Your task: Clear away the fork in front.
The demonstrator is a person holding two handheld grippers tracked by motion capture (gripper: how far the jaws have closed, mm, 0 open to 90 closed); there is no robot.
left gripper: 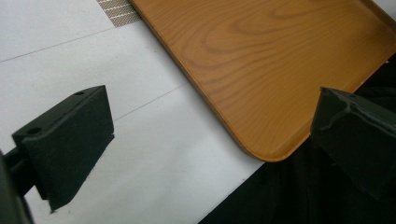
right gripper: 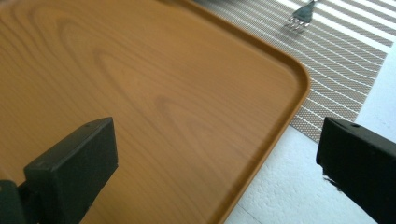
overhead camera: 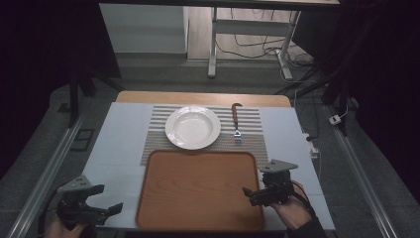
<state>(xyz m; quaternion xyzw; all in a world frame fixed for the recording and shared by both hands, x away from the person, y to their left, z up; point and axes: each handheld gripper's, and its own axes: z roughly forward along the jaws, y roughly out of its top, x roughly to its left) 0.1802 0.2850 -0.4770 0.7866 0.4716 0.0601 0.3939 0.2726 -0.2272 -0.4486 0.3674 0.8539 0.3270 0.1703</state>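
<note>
Two grippers in my hands, both empty, jaws spread wide. My left gripper (overhead camera: 101, 202) hovers just off tray's (overhead camera: 198, 218) near left corner, over white table (overhead camera: 116, 148). My right gripper (overhead camera: 258, 191) sits at tray's right rim, one jaw over wood, other outside rim. Tray empty, wooden, nearest me. Beyond tray: striped mat (overhead camera: 252, 141), white plate (overhead camera: 193, 128) on it, fork (overhead camera: 236, 121) right of plate.

Wide-apart black jaws frame the wooden tray's (left gripper: 261, 56) rounded corner on the white table (left gripper: 154, 154)
</note>
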